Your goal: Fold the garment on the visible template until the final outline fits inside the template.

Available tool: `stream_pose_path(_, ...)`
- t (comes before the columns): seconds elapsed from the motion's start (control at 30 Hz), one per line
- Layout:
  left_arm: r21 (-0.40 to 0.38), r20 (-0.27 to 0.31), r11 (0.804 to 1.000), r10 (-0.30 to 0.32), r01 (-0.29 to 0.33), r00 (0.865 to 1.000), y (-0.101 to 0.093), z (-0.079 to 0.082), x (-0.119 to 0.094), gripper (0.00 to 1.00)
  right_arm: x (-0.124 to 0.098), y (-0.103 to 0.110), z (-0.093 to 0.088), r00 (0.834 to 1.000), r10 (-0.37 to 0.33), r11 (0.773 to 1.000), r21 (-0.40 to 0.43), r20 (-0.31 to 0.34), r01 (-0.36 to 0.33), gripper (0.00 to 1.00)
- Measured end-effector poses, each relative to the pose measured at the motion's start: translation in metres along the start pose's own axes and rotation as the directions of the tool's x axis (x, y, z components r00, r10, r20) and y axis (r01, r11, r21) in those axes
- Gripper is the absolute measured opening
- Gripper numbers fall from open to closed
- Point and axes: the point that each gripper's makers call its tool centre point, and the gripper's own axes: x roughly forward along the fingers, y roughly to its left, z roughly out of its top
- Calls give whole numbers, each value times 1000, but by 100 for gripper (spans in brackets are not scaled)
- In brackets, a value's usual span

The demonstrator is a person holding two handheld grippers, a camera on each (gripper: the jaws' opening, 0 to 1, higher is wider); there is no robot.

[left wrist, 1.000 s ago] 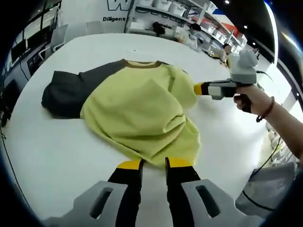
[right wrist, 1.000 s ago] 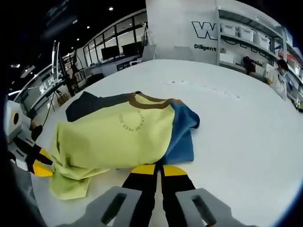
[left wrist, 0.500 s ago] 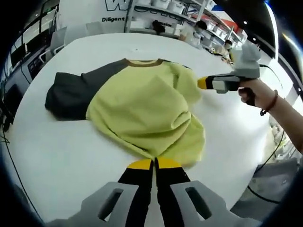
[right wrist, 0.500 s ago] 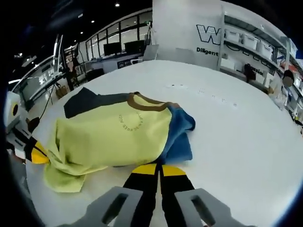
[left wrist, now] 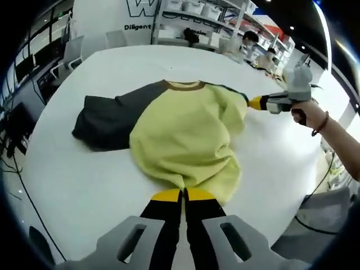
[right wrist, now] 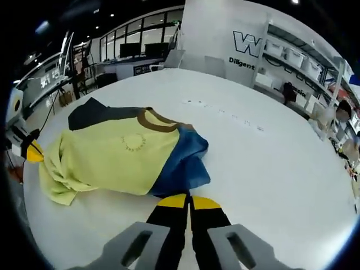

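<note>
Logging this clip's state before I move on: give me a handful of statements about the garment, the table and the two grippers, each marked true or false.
1. The garment lies on a white table. True.
2. The left gripper has its jaws wide apart. False: its yellow tips are together at the yellow hem.
3. The garment has a dark sleeve on one side and a blue sleeve on the other. True.
4. The collar is red. False: it is brown.
5. In the left gripper view, the right gripper sits at the garment's edge near the shoulder. True.
6. The garment is already folded into a neat rectangle. False: it is bunched, sleeves spread.
</note>
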Motion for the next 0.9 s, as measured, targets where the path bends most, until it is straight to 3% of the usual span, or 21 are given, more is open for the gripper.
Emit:
stream_pose_path(0.17,11,0,1000,5,-5,1000,10,4,-4,1,-6,-11,-5,999,-35,999,-42,-28,34,0)
stream_pose_path(0.5,-6,-4,998,65,-65,998,46,7,-12,1,-20,-43,-14,994,-95,995,-11,-47,94,0)
stream_pose_path(0.7,-1,-13,997,72,-72,997,54,8,-13,1,-25,-54,-18,991,-120,993,-6,-64,120,0)
stream_pose_path(0.83,31,-22,996,88,-87,996,61,8,-12,1,-27,-63,-21,983,-166,985,-52,-84,162,0)
stream_pose_path(0.9,70,-19,992,103,-101,995,66,9,-11,1,-29,-72,-20,972,-217,972,-116,-92,206,0)
